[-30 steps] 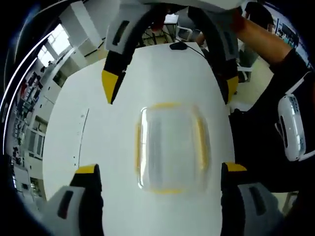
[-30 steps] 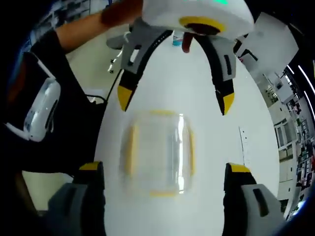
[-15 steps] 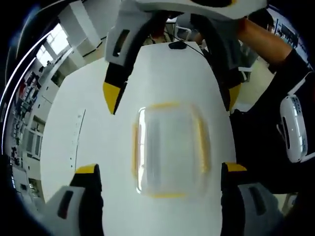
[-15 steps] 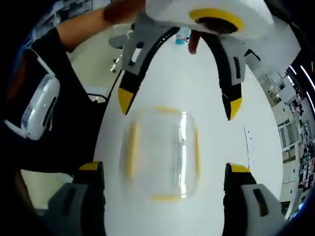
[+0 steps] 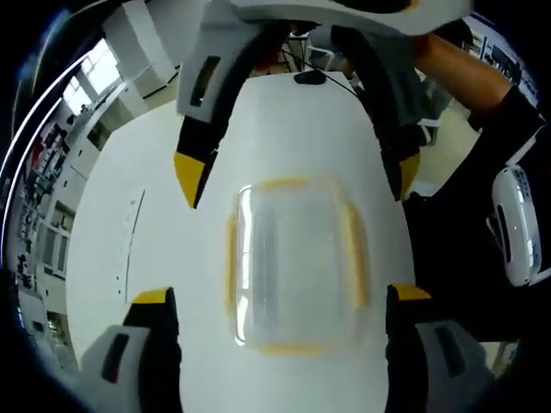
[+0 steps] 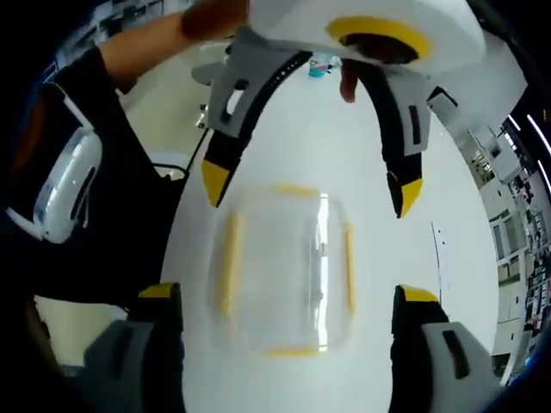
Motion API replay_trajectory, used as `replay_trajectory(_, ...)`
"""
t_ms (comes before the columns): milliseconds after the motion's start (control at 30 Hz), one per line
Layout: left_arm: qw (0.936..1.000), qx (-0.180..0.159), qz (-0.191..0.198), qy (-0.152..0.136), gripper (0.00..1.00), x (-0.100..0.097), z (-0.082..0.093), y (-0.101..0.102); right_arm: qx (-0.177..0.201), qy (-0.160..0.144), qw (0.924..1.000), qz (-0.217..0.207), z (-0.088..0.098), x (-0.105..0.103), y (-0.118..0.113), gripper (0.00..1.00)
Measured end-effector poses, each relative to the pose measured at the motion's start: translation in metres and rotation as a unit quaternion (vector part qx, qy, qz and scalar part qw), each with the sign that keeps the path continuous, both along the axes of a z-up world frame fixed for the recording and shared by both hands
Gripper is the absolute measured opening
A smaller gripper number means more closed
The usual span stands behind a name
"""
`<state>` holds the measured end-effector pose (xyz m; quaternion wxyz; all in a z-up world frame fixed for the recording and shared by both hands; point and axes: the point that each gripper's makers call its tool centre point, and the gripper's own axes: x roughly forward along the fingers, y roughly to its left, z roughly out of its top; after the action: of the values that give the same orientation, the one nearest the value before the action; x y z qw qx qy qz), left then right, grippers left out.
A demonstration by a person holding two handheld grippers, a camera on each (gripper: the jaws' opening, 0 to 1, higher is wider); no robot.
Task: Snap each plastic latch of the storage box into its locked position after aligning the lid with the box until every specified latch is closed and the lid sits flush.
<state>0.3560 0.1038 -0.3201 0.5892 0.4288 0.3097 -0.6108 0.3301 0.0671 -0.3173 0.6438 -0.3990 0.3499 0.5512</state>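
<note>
Facing each other, your released left tool [image 5: 280,297] and right tool [image 6: 288,297] flank the box [image 5: 294,262] on the desk [image 5: 172,249].

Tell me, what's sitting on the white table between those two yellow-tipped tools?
The clear plastic storage box with yellow latches lies there on the white table, between the left tool and right tool, in the left gripper view.
</note>
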Motion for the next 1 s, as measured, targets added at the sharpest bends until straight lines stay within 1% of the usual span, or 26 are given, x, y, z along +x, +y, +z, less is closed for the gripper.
replay_trajectory(100, 1.0, -0.004, -0.002, 0.005, 0.98, -0.002, -0.003, -0.001, 0.001, 0.003, 1.0, 0.002, -0.006, 0.0, 0.001, 1.0)
replay_trajectory(267, 1.0, 0.005, -0.004, 0.007, 0.99, -0.003, -0.008, 0.001, -0.005, 0.01, 0.9999, 0.002, -0.015, -0.001, 0.002, 1.0)
replay_trajectory(467, 0.9999, 0.005, -0.003, 0.009, 0.99, -0.003, -0.008, 0.002, -0.006, 0.009, 0.9999, 0.001, -0.014, 0.0, 0.001, 1.0)
replay_trajectory(567, 1.0, 0.005, -0.003, 0.008, 0.98, -0.003, -0.008, 0.003, -0.005, 0.005, 1.0, -0.003, -0.013, 0.002, 0.002, 0.96)
replay_trajectory(700, 1.0, 0.006, -0.001, 0.008, 0.96, -0.002, -0.007, 0.004, -0.012, 0.017, 0.9998, -0.007, -0.016, -0.003, 0.0, 0.93)
replay_trajectory(767, 1.0, 0.007, -0.001, 0.006, 0.96, -0.001, -0.007, 0.004, -0.015, 0.01, 0.9998, -0.004, -0.018, -0.002, 0.0, 0.94)
replay_trajectory(867, 0.9999, 0.007, -0.003, 0.007, 0.97, -0.003, -0.009, 0.003, -0.014, 0.01, 0.9998, -0.004, -0.018, 0.0, 0.0, 0.96)
replay_trajectory(900, 1.0, 0.007, -0.001, 0.006, 0.98, -0.002, -0.01, 0.003, -0.011, 0.006, 0.9999, -0.004, -0.017, 0.002, 0.001, 0.97)
replay_trajectory(1000, 0.9999, 0.011, -0.003, 0.007, 0.98, -0.004, -0.013, 0.004, -0.009, 0.006, 0.9999, -0.005, -0.017, 0.003, 0.002, 0.97)
